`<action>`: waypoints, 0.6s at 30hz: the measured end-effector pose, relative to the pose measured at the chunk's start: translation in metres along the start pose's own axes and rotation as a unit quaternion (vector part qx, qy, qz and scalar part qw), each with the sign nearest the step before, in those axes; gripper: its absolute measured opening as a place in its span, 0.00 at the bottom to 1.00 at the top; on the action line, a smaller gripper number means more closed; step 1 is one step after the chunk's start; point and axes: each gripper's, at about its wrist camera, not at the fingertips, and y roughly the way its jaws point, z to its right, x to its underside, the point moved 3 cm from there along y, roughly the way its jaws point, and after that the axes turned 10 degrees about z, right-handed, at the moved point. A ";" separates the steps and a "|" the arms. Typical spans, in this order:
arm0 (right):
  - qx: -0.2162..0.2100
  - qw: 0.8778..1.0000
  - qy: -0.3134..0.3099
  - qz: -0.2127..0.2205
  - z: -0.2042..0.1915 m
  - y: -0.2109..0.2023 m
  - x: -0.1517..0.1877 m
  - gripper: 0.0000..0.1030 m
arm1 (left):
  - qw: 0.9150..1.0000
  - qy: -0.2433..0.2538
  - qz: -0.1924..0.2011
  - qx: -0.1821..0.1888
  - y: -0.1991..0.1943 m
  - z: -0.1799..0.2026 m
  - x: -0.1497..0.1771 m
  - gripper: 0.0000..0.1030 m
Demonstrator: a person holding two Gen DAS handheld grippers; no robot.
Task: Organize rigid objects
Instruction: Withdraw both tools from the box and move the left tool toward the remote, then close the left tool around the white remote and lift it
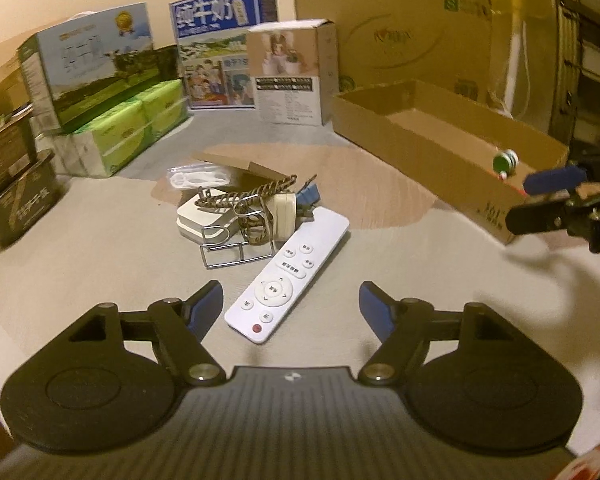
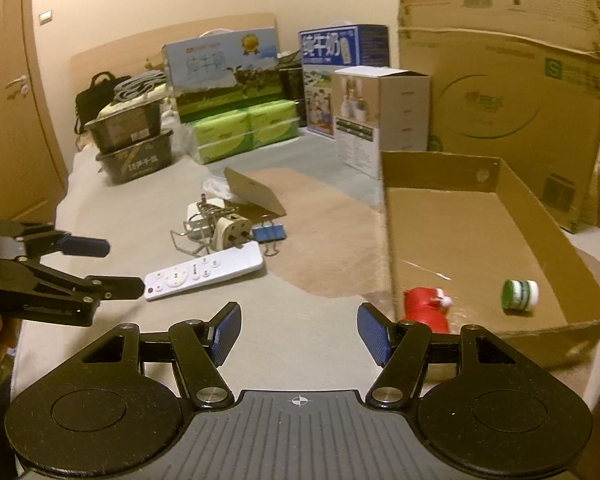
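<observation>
My left gripper (image 1: 291, 304), jaws apart and empty, has the white remote (image 1: 288, 276) lying on the bed at twelve o'clock, long axis toward one o'clock. My right gripper (image 2: 299, 334), jaws apart and empty, is farther off.

Black hand-held gripper (image 1: 291, 309), blue pads (image 1: 374, 309)
</observation>
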 end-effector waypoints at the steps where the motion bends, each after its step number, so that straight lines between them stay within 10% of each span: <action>1: -0.004 1.000 -0.003 -0.001 -0.002 0.003 0.000 0.63 | 1.000 0.008 -0.003 0.005 0.004 -0.001 0.001 0.70; 18: -0.068 0.992 -0.095 -0.047 -0.014 0.083 0.018 0.63 | 0.989 0.096 -0.051 0.100 0.075 -0.015 0.000 0.69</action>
